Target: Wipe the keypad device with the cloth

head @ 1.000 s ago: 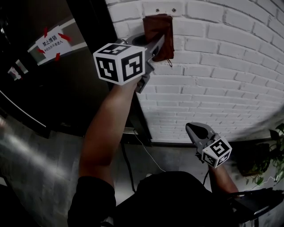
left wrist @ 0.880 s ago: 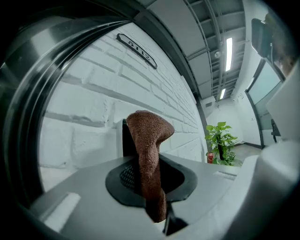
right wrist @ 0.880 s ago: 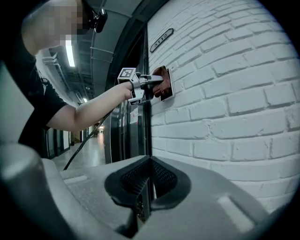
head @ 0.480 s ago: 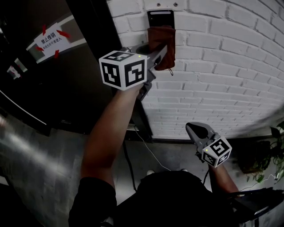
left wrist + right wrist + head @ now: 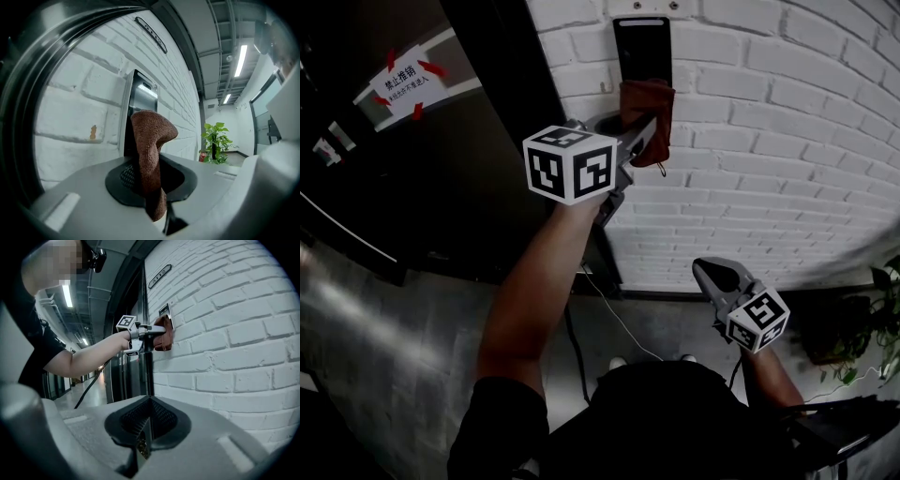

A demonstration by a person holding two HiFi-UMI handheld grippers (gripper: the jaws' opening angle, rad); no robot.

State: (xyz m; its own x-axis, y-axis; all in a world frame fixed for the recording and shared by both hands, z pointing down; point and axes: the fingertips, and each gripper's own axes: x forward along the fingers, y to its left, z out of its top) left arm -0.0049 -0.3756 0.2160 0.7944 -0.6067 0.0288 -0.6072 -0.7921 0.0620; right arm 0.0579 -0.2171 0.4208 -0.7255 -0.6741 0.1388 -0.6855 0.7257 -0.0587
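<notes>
Up at 12 o'clock in the head view, the black keypad device (image 5: 641, 47) is mounted on the white brick wall (image 5: 787, 150), and the left tool (image 5: 645, 127) is raised right below it on an outstretched arm. Its jaws are clamped on the brown cloth (image 5: 647, 105): the left gripper view shows the fabric pinched between them and folding over at its top. The cloth sits at the device's lower edge, its top overlapping the bottom of the dark panel, with the glossy screen above it uncovered. Down at 5 o'clock, the right tool (image 5: 712, 275) hangs low, well apart from the device, jaws together with nothing between them. At 10 o'clock there's a white sign (image 5: 405, 82) on the dark door, and at 3 o'clock a green plant (image 5: 886, 309) peeks in.
</notes>
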